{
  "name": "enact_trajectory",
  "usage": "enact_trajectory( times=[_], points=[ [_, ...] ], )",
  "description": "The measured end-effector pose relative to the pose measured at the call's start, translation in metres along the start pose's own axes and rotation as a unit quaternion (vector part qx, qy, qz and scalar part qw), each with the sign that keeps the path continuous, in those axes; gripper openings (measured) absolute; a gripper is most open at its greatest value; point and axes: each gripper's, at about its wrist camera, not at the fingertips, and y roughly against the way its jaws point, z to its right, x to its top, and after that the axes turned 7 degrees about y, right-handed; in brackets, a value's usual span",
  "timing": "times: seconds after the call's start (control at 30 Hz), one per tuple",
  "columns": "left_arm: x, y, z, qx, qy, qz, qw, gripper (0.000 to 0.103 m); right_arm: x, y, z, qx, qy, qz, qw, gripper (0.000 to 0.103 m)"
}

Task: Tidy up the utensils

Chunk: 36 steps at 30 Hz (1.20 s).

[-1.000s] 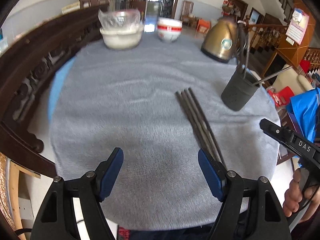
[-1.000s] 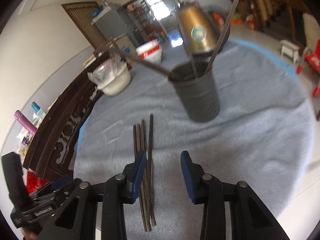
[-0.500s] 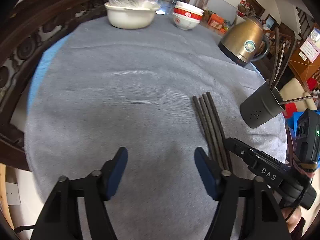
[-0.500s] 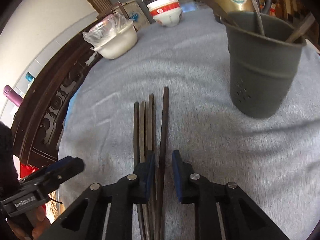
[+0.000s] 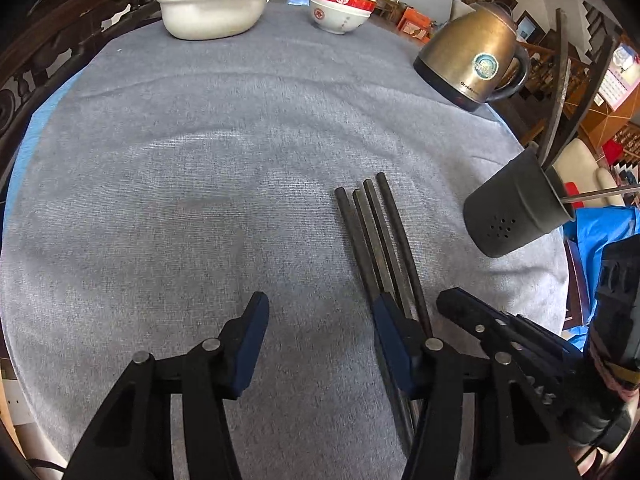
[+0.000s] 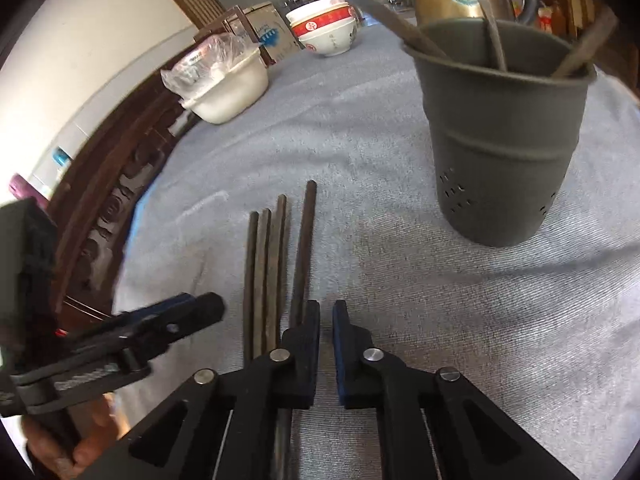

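Several dark chopsticks lie side by side on the grey cloth, also seen in the right wrist view as chopsticks. A dark grey holder with a few utensils in it stands to their right; in the right wrist view the holder is close. My left gripper is open and its jaws are closing, with only cloth between them; its right finger lies over the chopsticks' near ends. My right gripper is shut to a thin slit. The rightmost chopstick runs under its left finger and does not show in the slit.
A brass kettle stands at the back right. Stacked red-and-white bowls and a white bowl with plastic wrap sit at the far edge. A carved wooden chair back borders the left. The table's rim runs just past the holder.
Both grippers have come down and forward onto the chopsticks' near ends. The right jaws have closed from a clear gap to a slit. The left jaws have narrowed.
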Motion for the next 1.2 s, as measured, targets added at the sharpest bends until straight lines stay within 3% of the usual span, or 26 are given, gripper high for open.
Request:
enact_trajectory(
  times=[0.17,0.37,0.5,0.57,0.9,1.07,1.2],
  points=[
    [0.002,0.003,-0.007,0.021,0.001,0.008,0.9997,0.057,0.013,0.001,-0.006,0.037,0.009,0.008,0.999,0.013],
    [0.003,0.01,-0.016,0.027,0.004,0.015,0.9995,0.057,0.02,-0.025,-0.016,0.005,0.024,-0.025,0.999,0.014],
    [0.003,0.008,-0.013,0.023,0.001,0.009,0.9997,0.057,0.019,-0.029,-0.017,0.002,0.029,-0.026,0.999,0.014],
    [0.004,0.006,-0.009,0.021,-0.004,0.005,0.9998,0.057,0.018,-0.026,-0.015,-0.006,0.03,-0.022,0.999,0.01],
    [0.01,-0.01,0.012,0.004,-0.017,-0.025,0.9995,0.057,0.009,0.011,0.012,-0.036,0.024,-0.018,0.999,0.009],
    [0.015,-0.019,0.015,0.007,-0.017,-0.034,0.9992,0.055,0.003,0.022,0.025,0.008,-0.007,0.001,1.0,0.012],
    [0.02,-0.023,0.017,0.012,-0.02,-0.033,0.9992,0.051,0.011,0.025,0.019,0.017,-0.008,0.015,1.0,0.014]
  ],
)
